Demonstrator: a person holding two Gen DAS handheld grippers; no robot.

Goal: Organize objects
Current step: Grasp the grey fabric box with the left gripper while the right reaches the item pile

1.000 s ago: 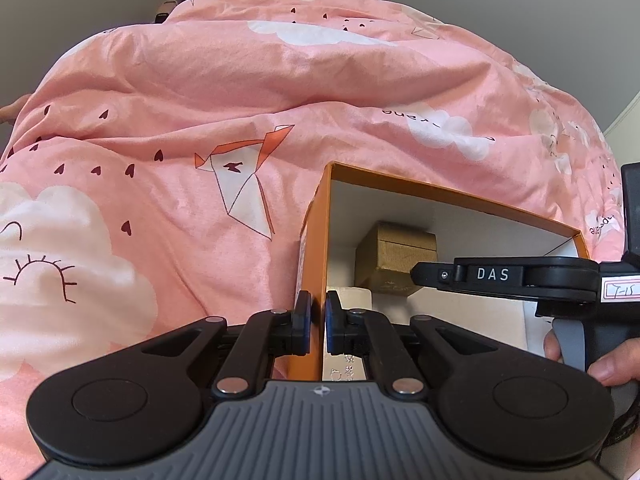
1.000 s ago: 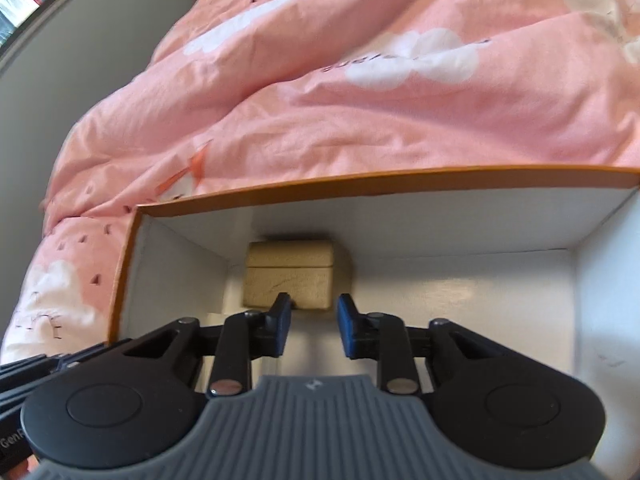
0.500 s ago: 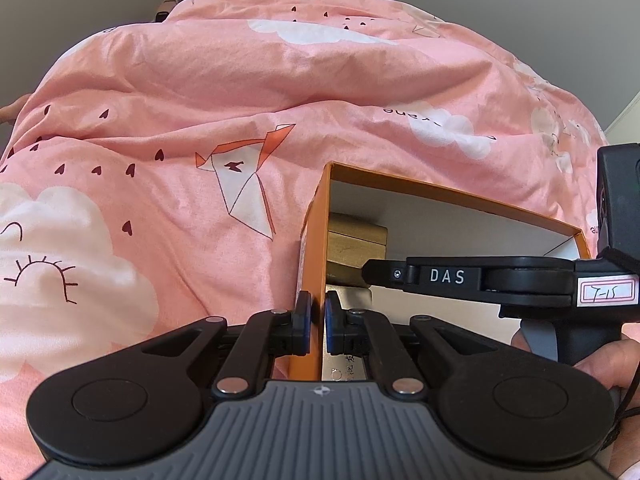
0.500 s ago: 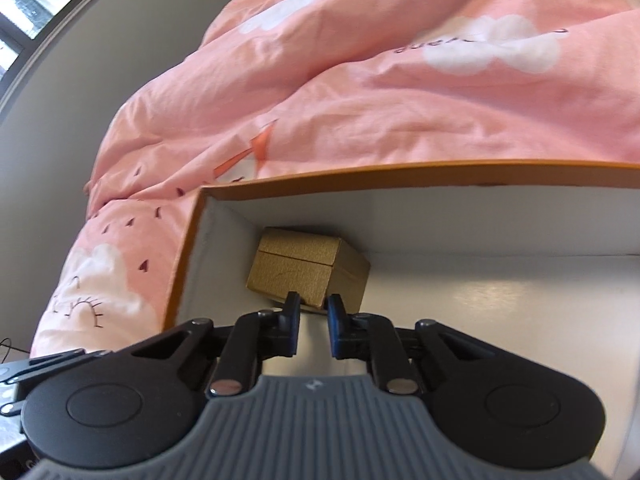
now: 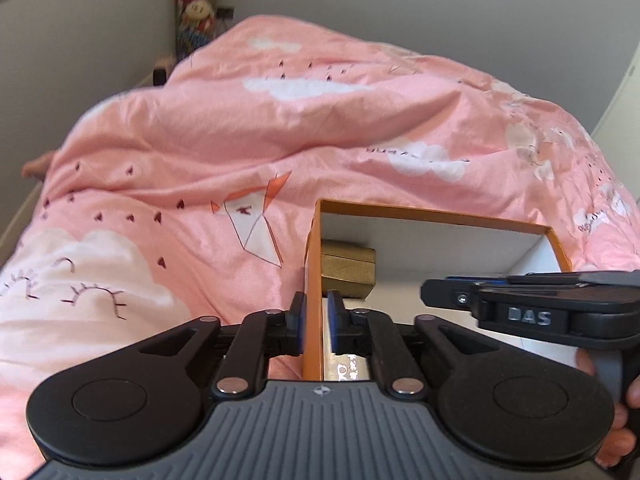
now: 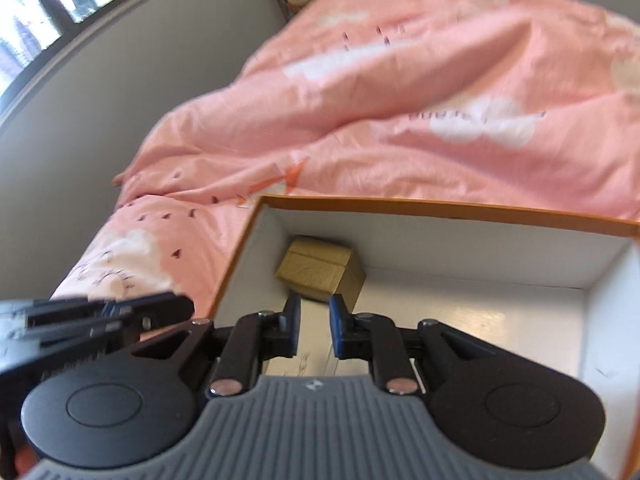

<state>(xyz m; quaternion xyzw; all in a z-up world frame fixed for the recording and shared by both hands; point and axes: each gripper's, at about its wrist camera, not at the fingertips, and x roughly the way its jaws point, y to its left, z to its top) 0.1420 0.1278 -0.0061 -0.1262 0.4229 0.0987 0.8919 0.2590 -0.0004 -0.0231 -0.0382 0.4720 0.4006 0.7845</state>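
An orange box with a white inside (image 5: 436,214) (image 6: 440,206) lies open on a pink bed cover. My left gripper (image 5: 317,320) is shut on the box's left wall (image 5: 312,280). A small gold box (image 5: 349,268) (image 6: 320,274) sits in the far left corner inside. A flat white printed pack (image 5: 352,364) (image 6: 304,360) lies on the box floor nearer me. My right gripper (image 6: 313,326) is open and empty, held above the box inside, just short of the gold box. It shows side-on at the right of the left wrist view (image 5: 440,294).
The pink bed cover (image 5: 280,140) with cloud prints surrounds the box. Grey walls stand behind and to the left. Soft toys (image 5: 196,4) sit at the far corner. A window (image 6: 48,12) runs along the upper left of the right wrist view.
My right gripper has pulled up and back from the gold box and its fingers have opened wider. The left gripper keeps its hold on the box wall and has tilted up a little.
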